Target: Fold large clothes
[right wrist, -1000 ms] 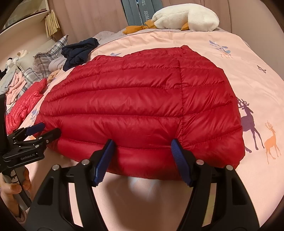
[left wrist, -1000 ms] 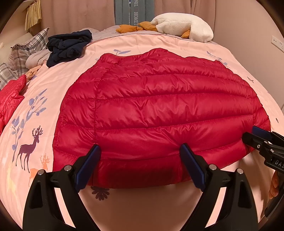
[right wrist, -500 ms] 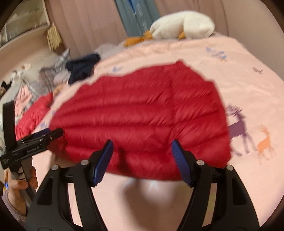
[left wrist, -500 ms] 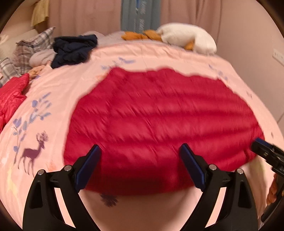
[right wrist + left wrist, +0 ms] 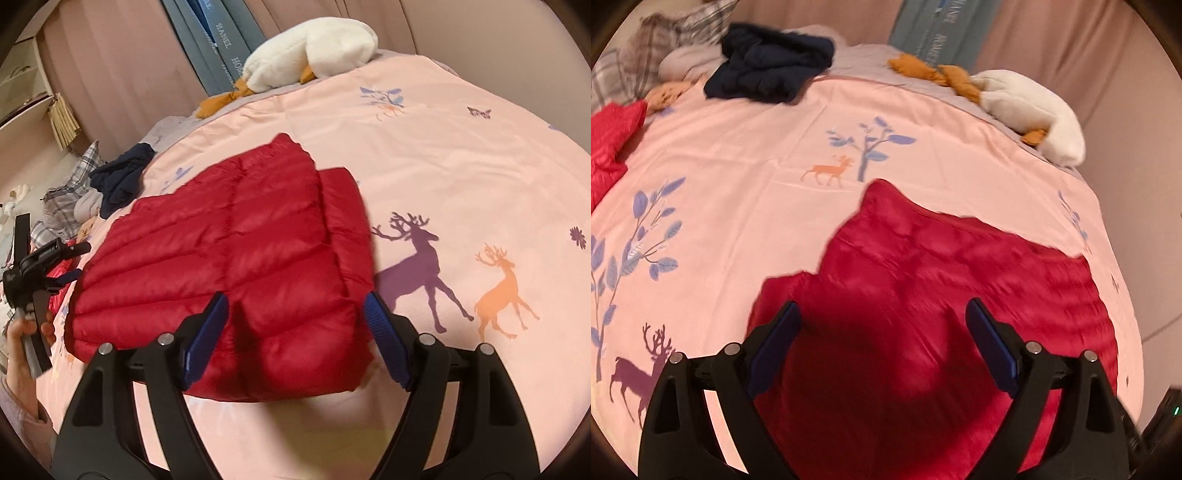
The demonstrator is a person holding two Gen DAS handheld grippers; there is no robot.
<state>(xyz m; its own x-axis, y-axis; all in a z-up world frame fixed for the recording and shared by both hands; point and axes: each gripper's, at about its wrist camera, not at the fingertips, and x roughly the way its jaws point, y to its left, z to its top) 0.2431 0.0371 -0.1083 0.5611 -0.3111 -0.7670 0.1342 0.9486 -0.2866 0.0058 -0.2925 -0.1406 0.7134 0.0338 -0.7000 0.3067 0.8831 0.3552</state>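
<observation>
Red jacket (image 5: 229, 266) flat (bed) | left gripper (image 5: 882, 336) fingers spread | right gripper (image 5: 295, 332) tilted down, opening, unpinched

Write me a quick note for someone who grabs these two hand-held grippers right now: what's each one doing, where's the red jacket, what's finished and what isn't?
Left gripper: wide open, holding nothing, above the red puffer jacket.
Right gripper: jaws opening, the jacket's near edge between them but not pinched.
Jacket: lies flat on the pink bedspread, folded into a compact block.
Done: this jacket looks folded and released.
Left: other clothes wait at the far side, a dark navy garment and another red one. Probably set this one aside first.
</observation>
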